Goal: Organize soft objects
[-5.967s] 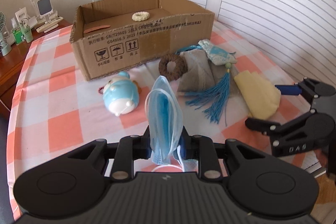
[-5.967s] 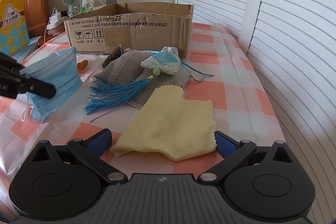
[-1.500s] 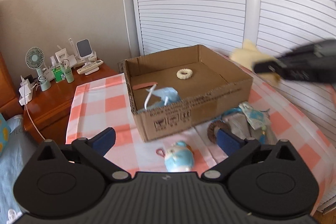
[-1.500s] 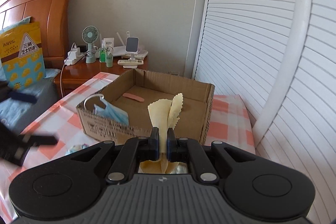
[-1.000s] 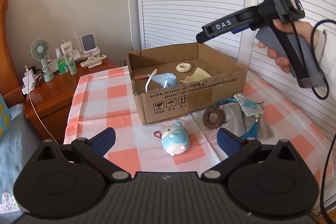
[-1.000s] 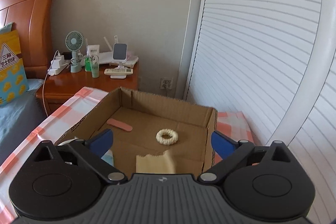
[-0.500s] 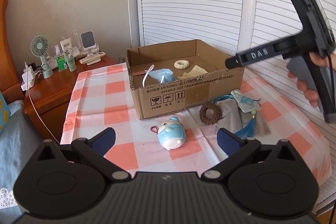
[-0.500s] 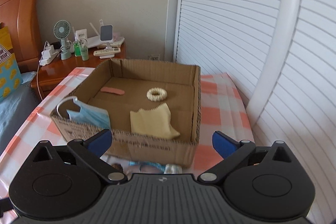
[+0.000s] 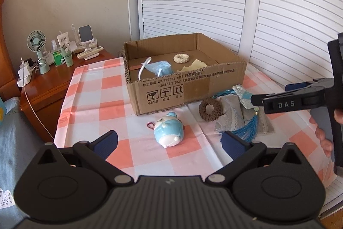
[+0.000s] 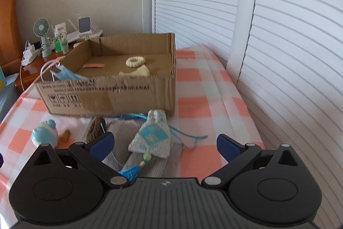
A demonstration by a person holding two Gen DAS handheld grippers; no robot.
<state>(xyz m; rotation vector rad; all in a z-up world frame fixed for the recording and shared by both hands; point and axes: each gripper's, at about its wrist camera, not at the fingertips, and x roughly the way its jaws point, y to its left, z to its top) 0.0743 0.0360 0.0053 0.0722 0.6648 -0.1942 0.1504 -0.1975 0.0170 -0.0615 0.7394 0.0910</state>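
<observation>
Both cameras look forward and down along their own open tongs. The left view sits high and back over the desk [image 9: 90, 100]; the right view hangs nearer, low. They share the cardboard box [image 9: 184, 87] [image 10: 111, 98] (seen from different corners) and the nightstand [image 9: 49, 78] [image 10: 32, 70].

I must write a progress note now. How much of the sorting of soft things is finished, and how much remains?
Done: the blue face mask, yellow cloth and cream ring lie in the cardboard box. In hand: nothing; the left gripper and right gripper are open. Left on the table: blue plush toy, brown ring, grey cloth and tasselled sachet.
</observation>
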